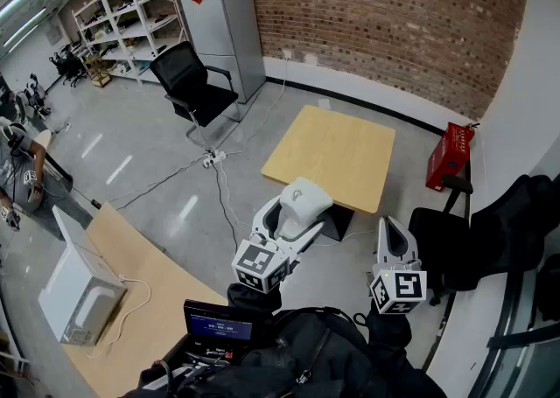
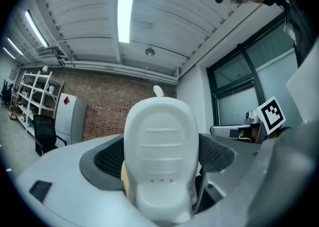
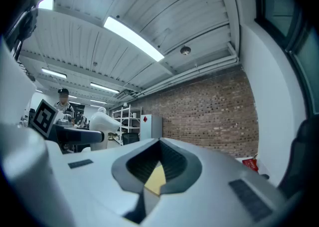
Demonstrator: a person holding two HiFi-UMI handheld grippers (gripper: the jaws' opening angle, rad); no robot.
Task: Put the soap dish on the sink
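Above floor point(image 1: 166, 147): left tongs point(image 1: 298, 216) level, clamping soap dish point(image 2: 160, 156); right tongs point(image 1: 391, 228) shut

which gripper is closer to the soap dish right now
Left. The left gripper holds the white soap dish between its jaws. The right gripper is empty, jaws together, off to the dish's right, not touching it.

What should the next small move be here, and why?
Probably turn with the soap dish to bring the sink into sight. The left gripper is closed on the dish and holds it level in the air, but no view shows a sink, only a wooden table, an office chair and a fridge. The right gripper is shut and empty.
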